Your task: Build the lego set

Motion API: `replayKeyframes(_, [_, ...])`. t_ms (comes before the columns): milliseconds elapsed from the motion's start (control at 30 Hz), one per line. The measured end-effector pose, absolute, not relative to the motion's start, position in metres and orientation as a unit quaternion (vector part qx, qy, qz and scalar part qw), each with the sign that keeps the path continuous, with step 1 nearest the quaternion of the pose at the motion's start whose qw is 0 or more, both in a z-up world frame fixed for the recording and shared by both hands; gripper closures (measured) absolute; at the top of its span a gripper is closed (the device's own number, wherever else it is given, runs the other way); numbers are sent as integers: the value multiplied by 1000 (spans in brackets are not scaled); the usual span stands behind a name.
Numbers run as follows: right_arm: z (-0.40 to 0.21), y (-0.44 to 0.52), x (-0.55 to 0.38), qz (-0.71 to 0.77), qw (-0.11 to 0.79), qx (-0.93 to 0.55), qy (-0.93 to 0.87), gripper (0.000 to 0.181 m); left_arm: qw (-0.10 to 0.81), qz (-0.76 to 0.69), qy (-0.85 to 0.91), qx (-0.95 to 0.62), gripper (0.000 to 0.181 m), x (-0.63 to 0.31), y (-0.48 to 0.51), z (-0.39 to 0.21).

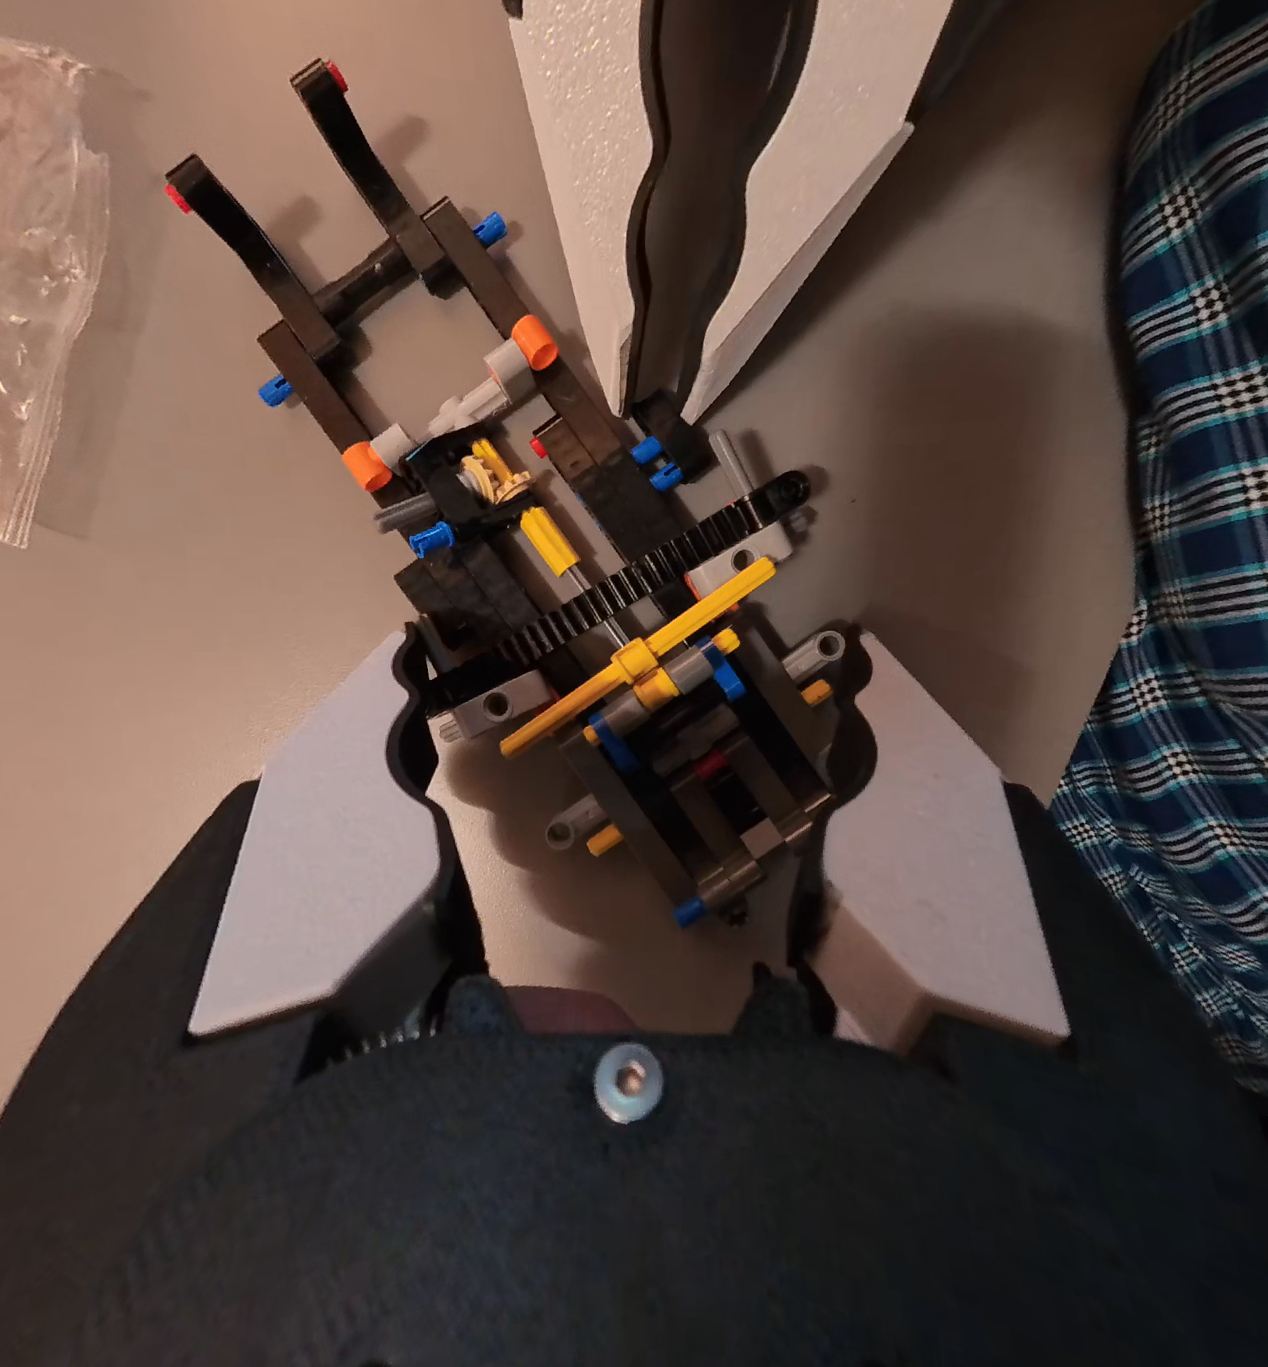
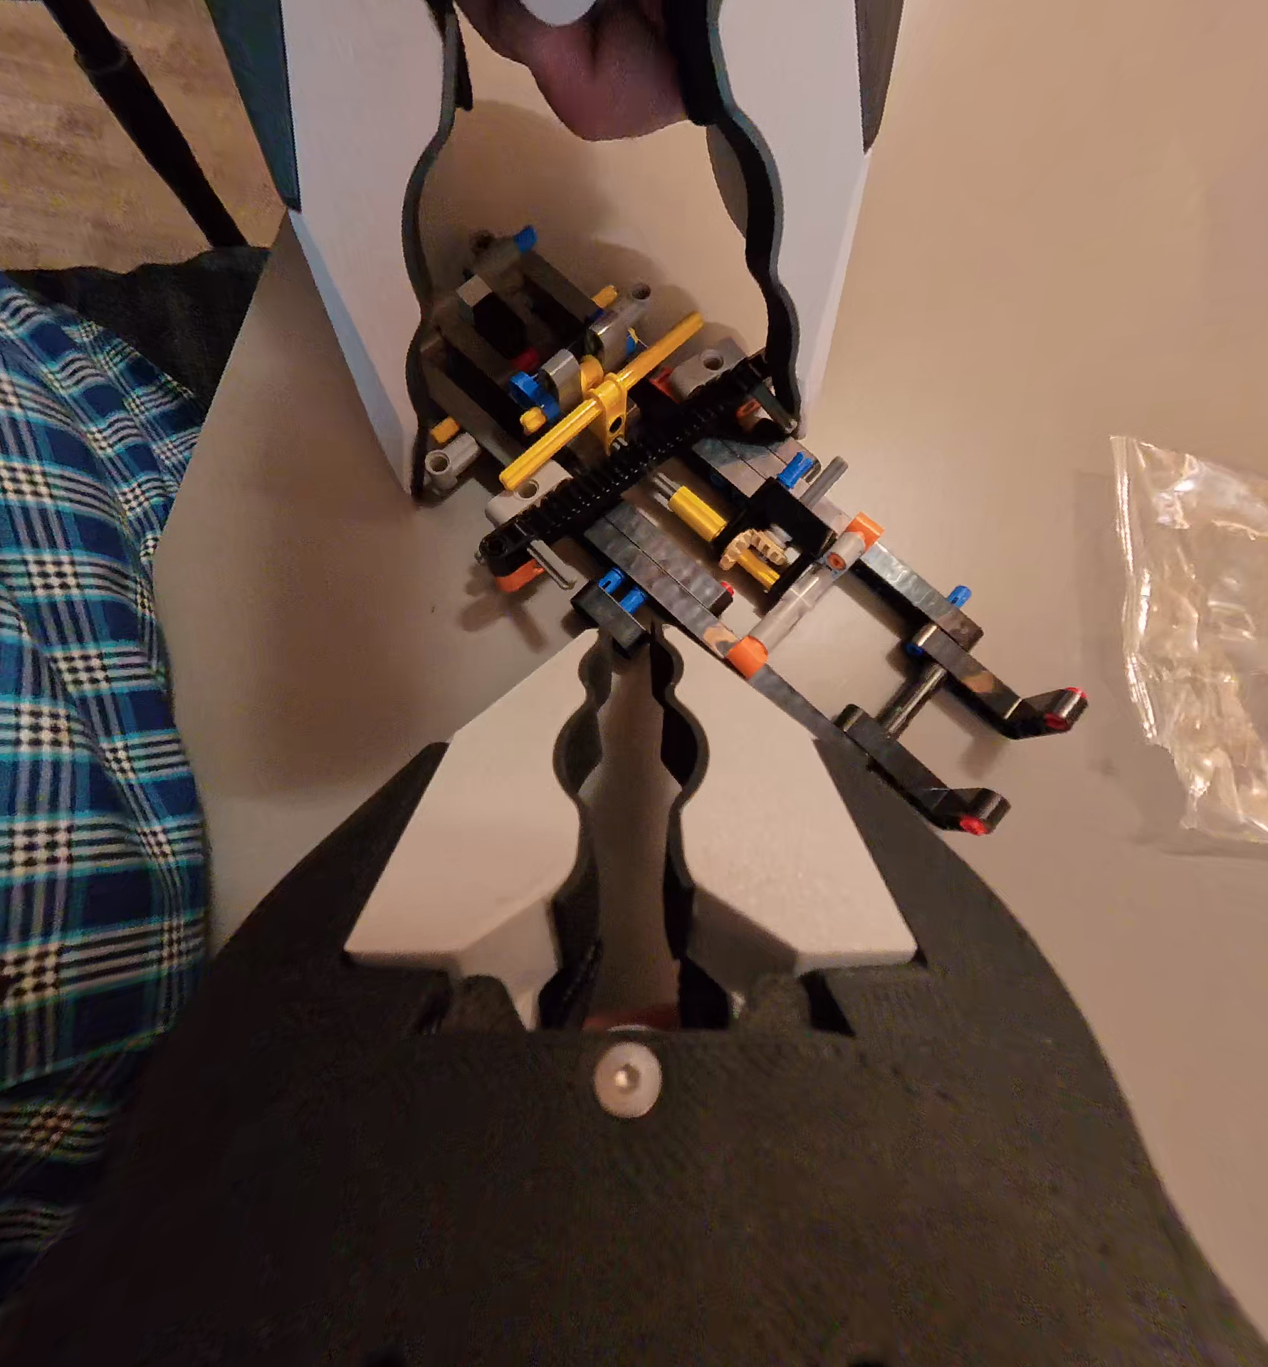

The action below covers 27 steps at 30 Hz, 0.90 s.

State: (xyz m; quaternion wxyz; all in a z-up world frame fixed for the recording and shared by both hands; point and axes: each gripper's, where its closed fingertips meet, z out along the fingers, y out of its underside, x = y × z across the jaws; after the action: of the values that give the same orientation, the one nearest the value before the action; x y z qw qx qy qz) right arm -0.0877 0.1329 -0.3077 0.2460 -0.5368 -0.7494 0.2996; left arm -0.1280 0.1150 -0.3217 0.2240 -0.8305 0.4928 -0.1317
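Pale tabletop (image 1: 98, 740) carries the lego chassis (image 1: 542, 562), its geared end pinched in the left gripper (image 1: 631, 666), while the right gripper (image 2: 627, 629), fingers pressed on a small black connector (image 2: 612, 618), seems about to push its blue pins home, needing steady alignment

- The lego set (image 1: 564, 592) (image 2: 690, 503) is a half-built, mostly black frame of long beams, lying flat on the pale surface (image 1: 172, 666).
- A black toothed rack (image 1: 616, 592) (image 2: 616, 473) runs crosswise over the frame's middle, with a long yellow axle (image 1: 638, 658) (image 2: 601, 403) just beside it.
- Two parallel black arms (image 1: 349, 133) (image 2: 986, 710) reach out at one end, each tipped with a red pin.
- Blue pins and orange bushes stud the sides; a tan gear (image 2: 753, 551) sits in the centre.
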Motion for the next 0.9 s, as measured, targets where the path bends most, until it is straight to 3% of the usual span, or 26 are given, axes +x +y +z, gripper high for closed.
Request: replayKeyframes(900, [-306, 140, -105, 307, 275, -549, -727, 175, 238, -122, 479, -836, 65, -141, 132, -321])
